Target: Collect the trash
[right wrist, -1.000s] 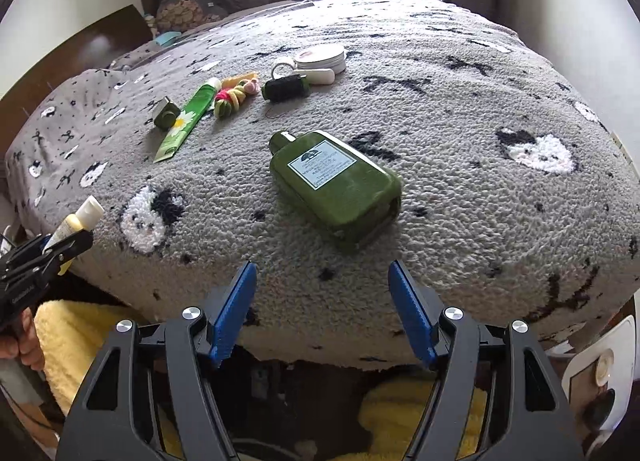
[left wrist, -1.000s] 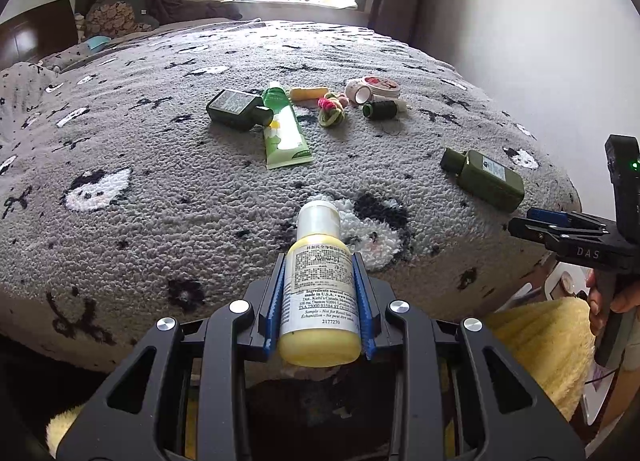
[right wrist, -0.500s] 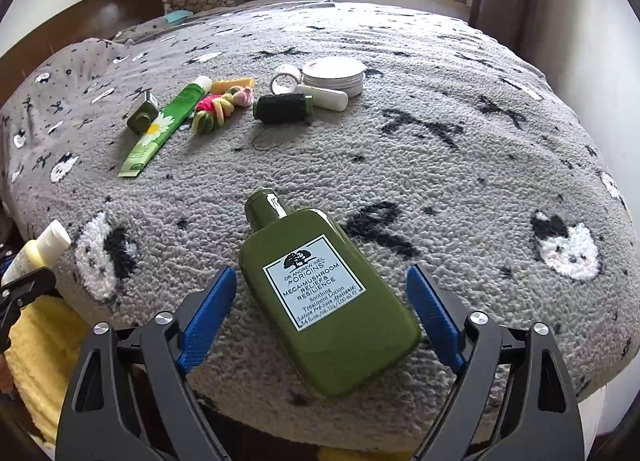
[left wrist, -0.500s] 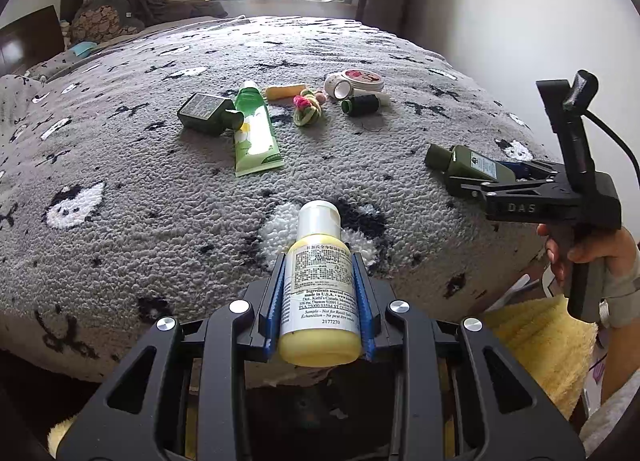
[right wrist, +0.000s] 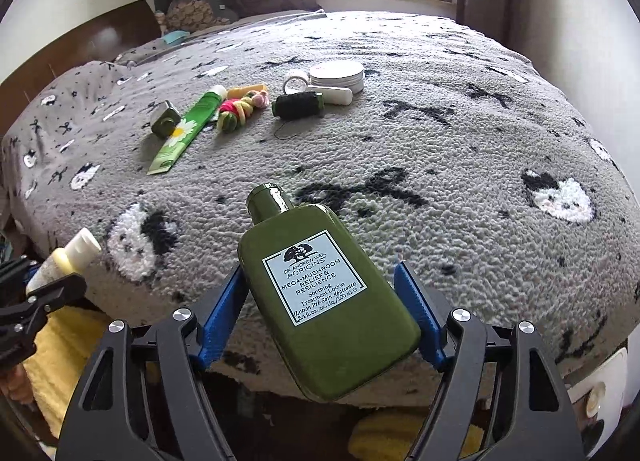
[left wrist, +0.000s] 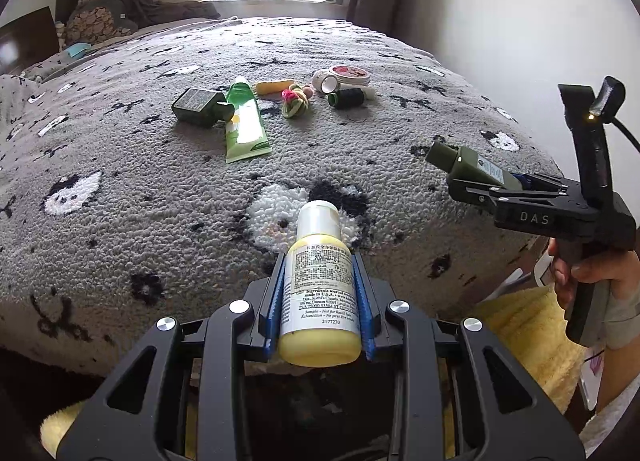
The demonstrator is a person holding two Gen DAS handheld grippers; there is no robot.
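Observation:
My left gripper is shut on a small yellow lotion bottle with a white cap, held off the near edge of the bed. The bottle also shows at the left of the right wrist view. My right gripper is shut on a flat green Origins bottle, cap pointing away, lifted a little above the grey blanket. The green bottle and right gripper appear at the right of the left wrist view.
Further back on the blanket lie a small dark green bottle, a green tube, a coloured hair tie, a dark thread spool, a round tin and a tape roll. Yellow fabric lies below the bed edge.
My right gripper moved forward around the green Origins bottle, closed on it and lifted it off the blanket. My left gripper kept hold of the yellow bottle and shifted slightly.

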